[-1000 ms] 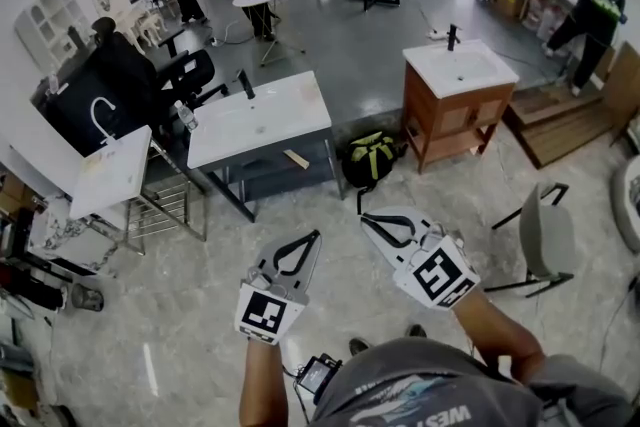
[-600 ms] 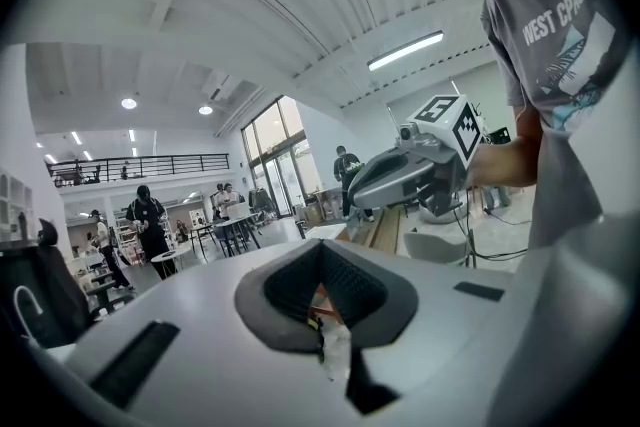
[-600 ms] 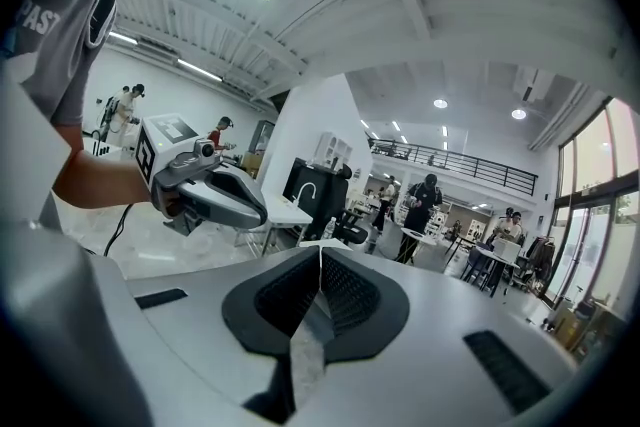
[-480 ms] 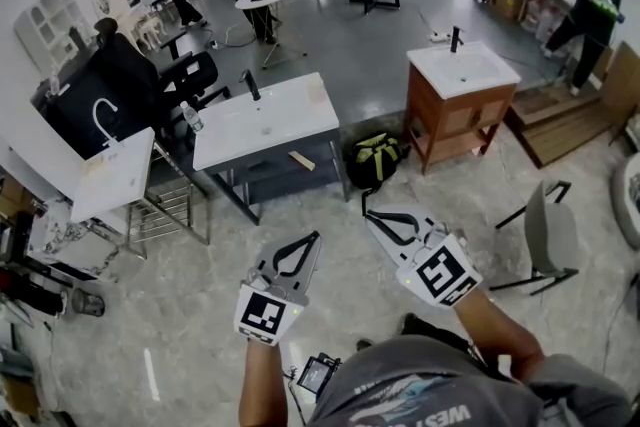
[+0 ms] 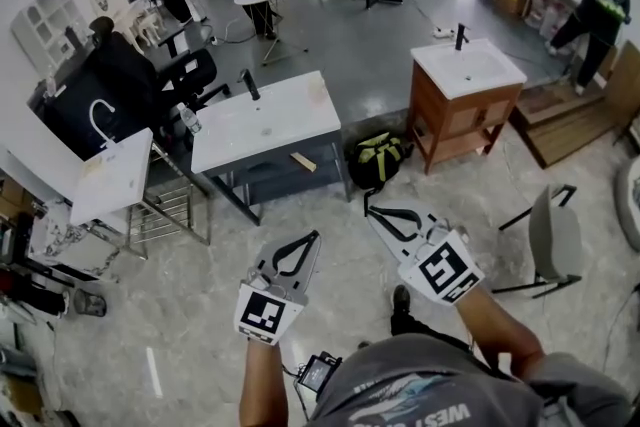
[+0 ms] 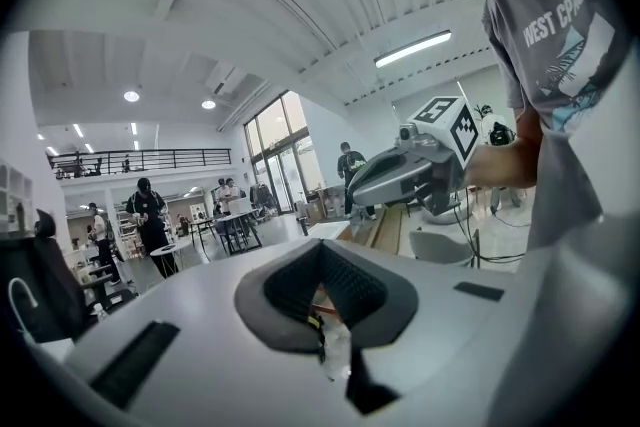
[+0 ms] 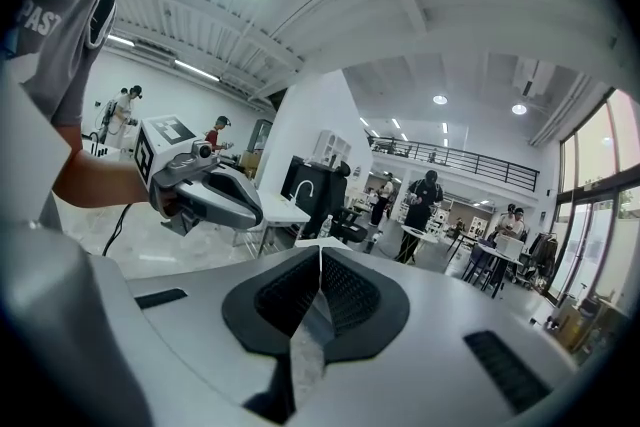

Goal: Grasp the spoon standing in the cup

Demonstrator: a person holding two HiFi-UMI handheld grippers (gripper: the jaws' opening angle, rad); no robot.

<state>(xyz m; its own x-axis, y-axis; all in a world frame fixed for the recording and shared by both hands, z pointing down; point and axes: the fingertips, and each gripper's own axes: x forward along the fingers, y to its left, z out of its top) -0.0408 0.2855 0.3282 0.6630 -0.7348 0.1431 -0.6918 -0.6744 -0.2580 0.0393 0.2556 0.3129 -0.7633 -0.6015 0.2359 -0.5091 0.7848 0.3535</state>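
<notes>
We step forward: grey, marker-cubed left gripper (image 5: 314, 237) and right gripper (image 5: 369, 213) ride shut, empty; cup, spoon unseen.

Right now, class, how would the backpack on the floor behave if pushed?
The backpack looks slumped and soft, so it would probably crumple rather than slide cleanly. Lying low on the floor, it seems unlikely to tip or roll.

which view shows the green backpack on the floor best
The head view: the green and black backpack lies in full sight on the floor between the grey washbasin stand and the wooden vanity. Neither gripper view shows it.
</notes>
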